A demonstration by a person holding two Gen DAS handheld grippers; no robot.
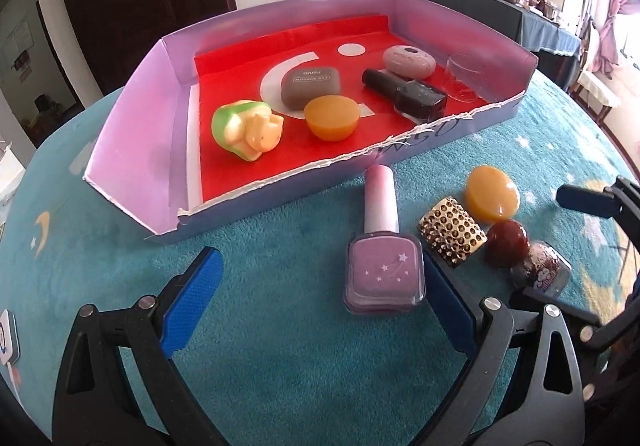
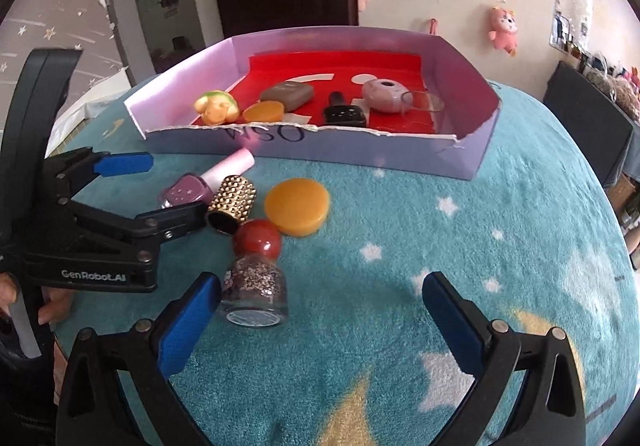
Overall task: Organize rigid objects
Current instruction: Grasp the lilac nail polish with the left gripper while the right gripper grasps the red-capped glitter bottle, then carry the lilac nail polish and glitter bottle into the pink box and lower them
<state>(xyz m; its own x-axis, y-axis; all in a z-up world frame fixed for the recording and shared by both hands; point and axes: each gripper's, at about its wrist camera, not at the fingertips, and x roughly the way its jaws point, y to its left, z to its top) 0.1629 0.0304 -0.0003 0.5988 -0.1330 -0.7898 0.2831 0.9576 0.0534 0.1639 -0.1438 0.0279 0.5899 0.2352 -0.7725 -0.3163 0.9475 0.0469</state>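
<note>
Your left gripper (image 1: pixel 320 294), wide open and empty, flanks the pink nail-polish bottle (image 1: pixel 383 266) before the tray (image 1: pixel 132 150), ready to grasp; your right gripper (image 2: pixel 320 322) is open, empty.

Outside the tray (image 1: pixel 132 150), on the teal table (image 1: pixel 280 366), a pink polish bottle (image 1: pixel 384 270) lies flat, cap toward the tray. Beside it lie a gold studded cap (image 1: pixel 452 232), an orange disc (image 1: pixel 492 194) and a glitter bottle (image 2: pixel 256 286) with a red round cap. In the tray: toy (image 1: pixel 246 130), orange cup (image 1: pixel 331 117), grey case (image 1: pixel 311 85), black bottle (image 1: pixel 408 93), pink compact (image 1: pixel 409 61), clear cup (image 1: pixel 466 77).
</note>
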